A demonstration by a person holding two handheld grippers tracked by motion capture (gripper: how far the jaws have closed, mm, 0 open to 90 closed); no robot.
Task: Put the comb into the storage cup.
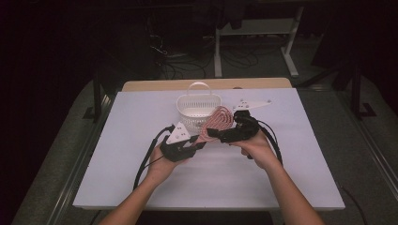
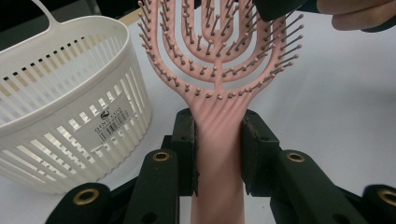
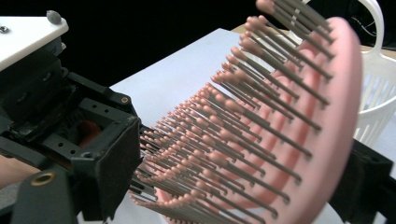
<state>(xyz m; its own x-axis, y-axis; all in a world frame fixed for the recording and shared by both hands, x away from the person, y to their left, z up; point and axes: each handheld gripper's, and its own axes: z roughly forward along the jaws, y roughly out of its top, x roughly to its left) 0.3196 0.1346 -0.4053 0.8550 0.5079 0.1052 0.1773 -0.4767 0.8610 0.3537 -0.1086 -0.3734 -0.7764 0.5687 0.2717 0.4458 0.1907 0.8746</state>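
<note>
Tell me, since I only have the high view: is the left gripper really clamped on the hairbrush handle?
Observer: Yes. In the left gripper view the left gripper has both pads pressed on the pink hairbrush at its neck, just below the bristles.
Operator: And the right gripper?
Observer: The right gripper straddles the brush head, bristles towards one jaw and back towards the other. I cannot tell whether it squeezes.
Operator: Anything on the basket?
Observer: The white slotted basket has a barcode label facing the left gripper.
</note>
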